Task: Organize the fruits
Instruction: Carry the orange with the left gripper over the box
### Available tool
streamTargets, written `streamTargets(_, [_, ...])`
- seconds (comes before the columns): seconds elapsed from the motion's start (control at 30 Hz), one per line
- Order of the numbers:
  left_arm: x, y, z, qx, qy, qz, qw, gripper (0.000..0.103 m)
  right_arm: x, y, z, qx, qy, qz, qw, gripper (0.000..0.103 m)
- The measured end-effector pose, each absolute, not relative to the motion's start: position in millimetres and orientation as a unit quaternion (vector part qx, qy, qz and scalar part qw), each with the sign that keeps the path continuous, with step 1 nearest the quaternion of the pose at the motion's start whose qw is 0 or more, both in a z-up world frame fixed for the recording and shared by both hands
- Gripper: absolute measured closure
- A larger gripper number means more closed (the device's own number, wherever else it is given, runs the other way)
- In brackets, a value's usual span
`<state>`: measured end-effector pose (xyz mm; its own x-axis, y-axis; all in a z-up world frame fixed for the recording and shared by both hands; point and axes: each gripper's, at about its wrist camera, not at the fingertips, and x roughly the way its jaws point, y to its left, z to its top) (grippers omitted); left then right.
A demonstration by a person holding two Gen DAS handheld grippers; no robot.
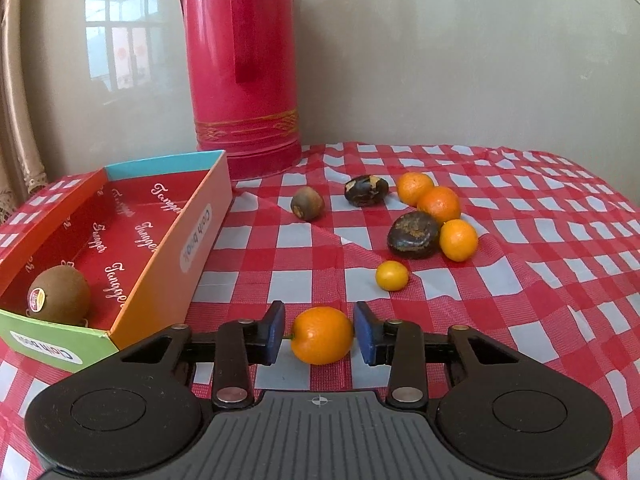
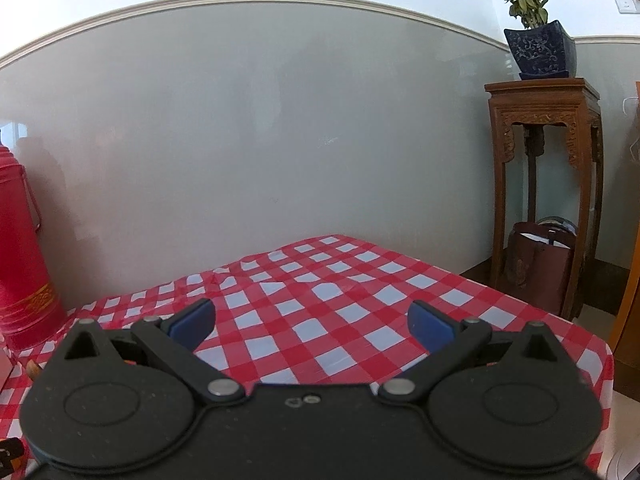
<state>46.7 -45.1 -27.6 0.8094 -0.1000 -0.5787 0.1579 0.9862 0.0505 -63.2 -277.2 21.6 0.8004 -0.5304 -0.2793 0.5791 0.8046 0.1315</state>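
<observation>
A small orange lies on the red-and-white checked cloth between the blue pads of my left gripper, which is shut on it. To the left stands a colourful cardboard box with one kiwi inside. Further back on the cloth lie a yellow kumquat, three oranges, two dark brown fruits and a small brownish fruit. My right gripper is open over bare cloth with nothing between its fingers.
A tall red thermos stands at the back by the wall, just behind the box; the thermos also shows at the right wrist view's left edge. Off the table's right side are a wooden stand with a potted plant.
</observation>
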Motion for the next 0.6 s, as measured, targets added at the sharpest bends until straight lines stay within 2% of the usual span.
streamTargets(0.27, [55.1, -41.7, -34.0, 0.037, 0.327, -0.056, 0.943, 0.065, -58.6, -274.3, 20.4, 0.100, 0.126, -0.277, 0.947, 0.006])
streamTargets(0.6, [48.4, -44.9, -29.2, 0.043, 0.304, -0.055, 0.950, 0.067, -59.6, -277.1, 20.2, 0.107, 0.125, -0.272, 0.948, 0.006])
